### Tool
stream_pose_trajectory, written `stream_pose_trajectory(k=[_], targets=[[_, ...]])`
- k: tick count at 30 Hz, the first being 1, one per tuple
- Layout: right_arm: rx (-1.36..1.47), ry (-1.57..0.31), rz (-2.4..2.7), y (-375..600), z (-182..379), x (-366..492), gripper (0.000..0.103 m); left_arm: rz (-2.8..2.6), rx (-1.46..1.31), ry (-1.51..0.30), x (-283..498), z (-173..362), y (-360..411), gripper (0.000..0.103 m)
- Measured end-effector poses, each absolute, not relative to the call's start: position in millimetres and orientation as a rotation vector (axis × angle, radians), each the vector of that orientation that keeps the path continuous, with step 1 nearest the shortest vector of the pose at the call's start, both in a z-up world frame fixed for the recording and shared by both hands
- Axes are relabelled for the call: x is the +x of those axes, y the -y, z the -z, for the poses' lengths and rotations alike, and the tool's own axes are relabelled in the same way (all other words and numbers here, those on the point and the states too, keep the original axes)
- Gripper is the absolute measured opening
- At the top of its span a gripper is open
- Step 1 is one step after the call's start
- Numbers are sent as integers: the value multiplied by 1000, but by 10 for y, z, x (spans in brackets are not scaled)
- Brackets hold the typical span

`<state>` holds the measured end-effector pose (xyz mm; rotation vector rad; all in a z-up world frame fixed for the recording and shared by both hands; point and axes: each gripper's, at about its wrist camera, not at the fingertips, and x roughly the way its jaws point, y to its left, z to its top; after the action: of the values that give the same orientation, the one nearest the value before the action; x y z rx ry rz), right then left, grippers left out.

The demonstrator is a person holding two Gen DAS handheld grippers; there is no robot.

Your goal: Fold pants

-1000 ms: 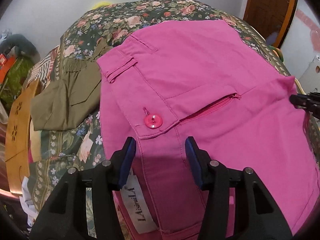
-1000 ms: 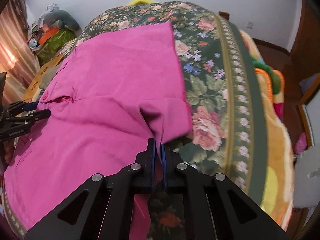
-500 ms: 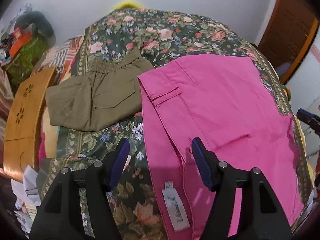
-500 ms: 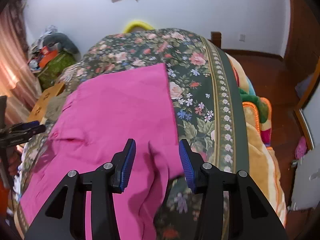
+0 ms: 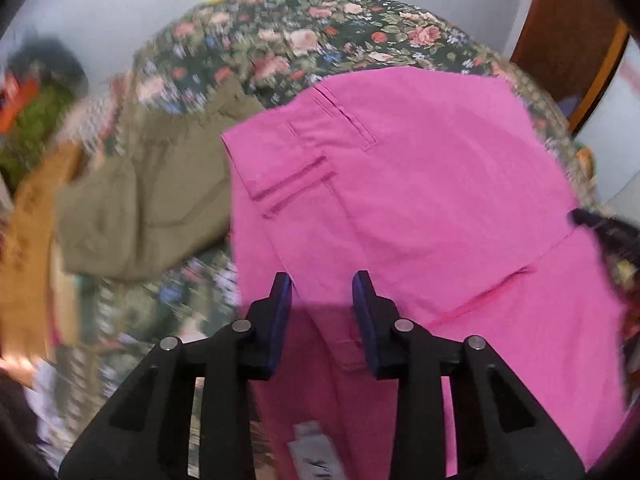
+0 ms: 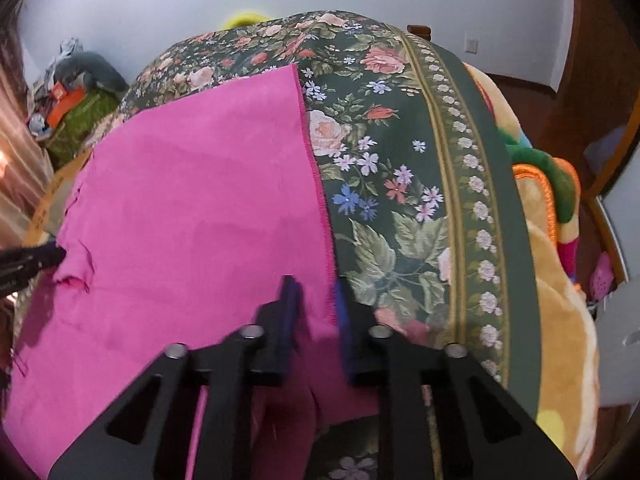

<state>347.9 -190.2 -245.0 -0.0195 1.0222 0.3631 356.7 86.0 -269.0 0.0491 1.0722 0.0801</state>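
Pink pants spread on a flowered bedspread, a gripper at each near corner.

Left wrist view: the left gripper (image 5: 322, 280) has just been closing, its jaws still apart over the pink pants (image 5: 420, 200), nothing clamped. Olive pants (image 5: 148, 196) lie to the left on the bedspread (image 5: 320, 40). Right wrist view: the right gripper (image 6: 316, 292) has just been closing; its jaws, a small gap between them, straddle the pants' (image 6: 192, 208) right edge, and whether they pinch it I cannot tell.
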Motion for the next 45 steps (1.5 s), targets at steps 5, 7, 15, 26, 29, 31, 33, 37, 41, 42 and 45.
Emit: stream_pose_trajectory(k=[5,7,15,26,29,31,33,37,41,42,45], targets=[[-53,-1040,-361,1987,2431,3445,5,-146,71,-1092,3549,2839,-1098,26],[-60,-1049,-367,2010,2414,3441,5,-126,60,-1091,3506,2792,-1159,26],[-63,-1069,-375,2032,2099,3380,20,-86,44,-1010,3442,2357,-1216,56],[-76,-886,-403,1767,1543,3726,43,-77,-54,-1001,4072,2364,-1473,77],[-101,-882,-406,1656,1652,3959,43,-73,-28,-1005,4237,2484,-1456,77],[-111,-895,-402,1602,1756,4113,43,-52,-27,-1016,4355,2590,-1471,77],[-104,-907,-402,1564,1869,4271,43,-20,-46,-1029,4429,2675,-1496,76],[-59,-954,-429,1455,2084,4607,43,86,-94,-1028,4521,2761,-1545,63],[-48,-990,-436,1327,2220,4798,43,153,-129,-1027,4607,2790,-1556,51],[-29,-979,-440,1326,2216,4813,43,161,-135,-1026,4617,2799,-1547,48],[1,-969,-452,1281,2235,4855,43,145,-130,-1009,4619,2799,-1494,38]])
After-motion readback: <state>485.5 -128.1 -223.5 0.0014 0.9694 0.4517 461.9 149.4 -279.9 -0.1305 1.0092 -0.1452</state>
